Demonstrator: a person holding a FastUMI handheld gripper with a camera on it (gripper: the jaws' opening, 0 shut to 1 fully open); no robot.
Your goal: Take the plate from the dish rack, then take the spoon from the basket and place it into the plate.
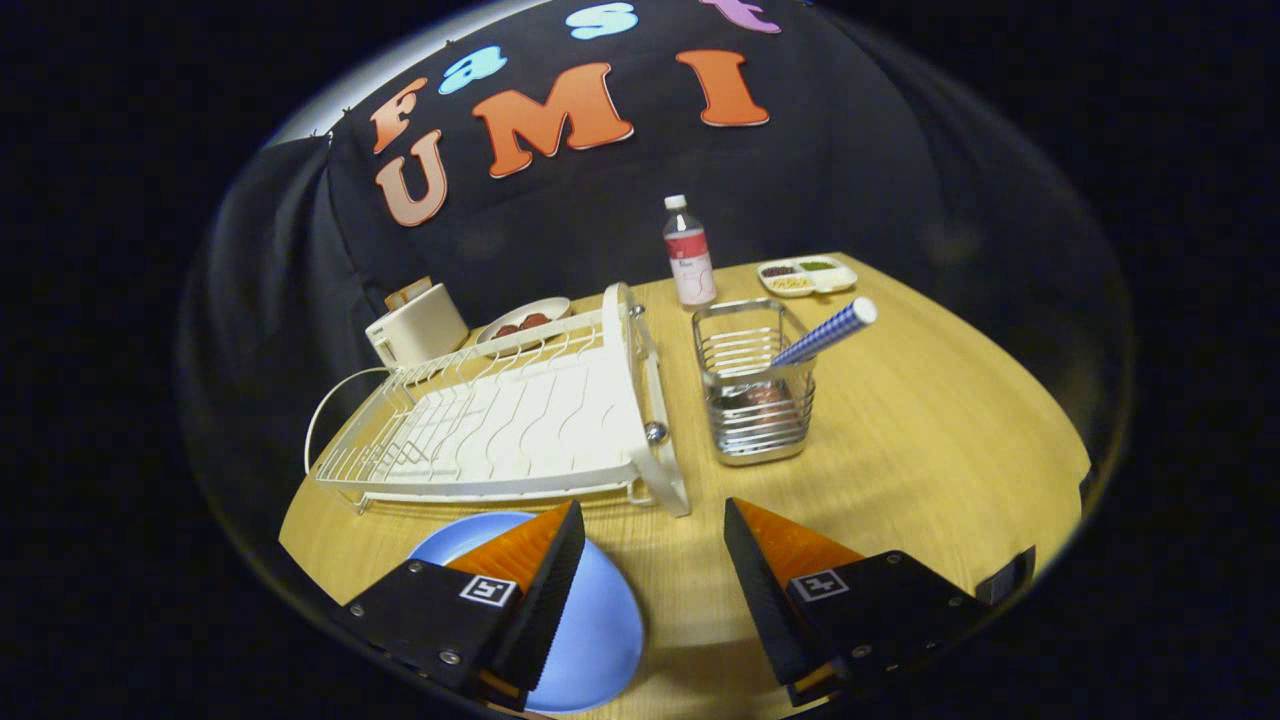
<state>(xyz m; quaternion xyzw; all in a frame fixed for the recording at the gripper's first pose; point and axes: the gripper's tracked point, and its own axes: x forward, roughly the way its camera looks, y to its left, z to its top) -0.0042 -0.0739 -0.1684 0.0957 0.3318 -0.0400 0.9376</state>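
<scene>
While the tool [655, 520] hangs released, fingers spread wide and gripping nothing, the blue plate [590, 625] lies flat on the worktop [930, 440] under its left finger. Beyond the fingers, the spoon [825, 333] leans in the wire basket [752, 395], right of the white dish rack [500, 415].

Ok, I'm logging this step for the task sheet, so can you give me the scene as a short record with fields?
claw: open, holding nothing, above the table
plate: blue, flat on the wooden table, under the left finger, in front of the dish rack
dish rack: white, no dishes in it
spoon: checked blue-and-white handle sticking out of the wire basket
basket position: just right of the rack, beyond the fingers
task stage: plate out, spoon not yet taken
</scene>
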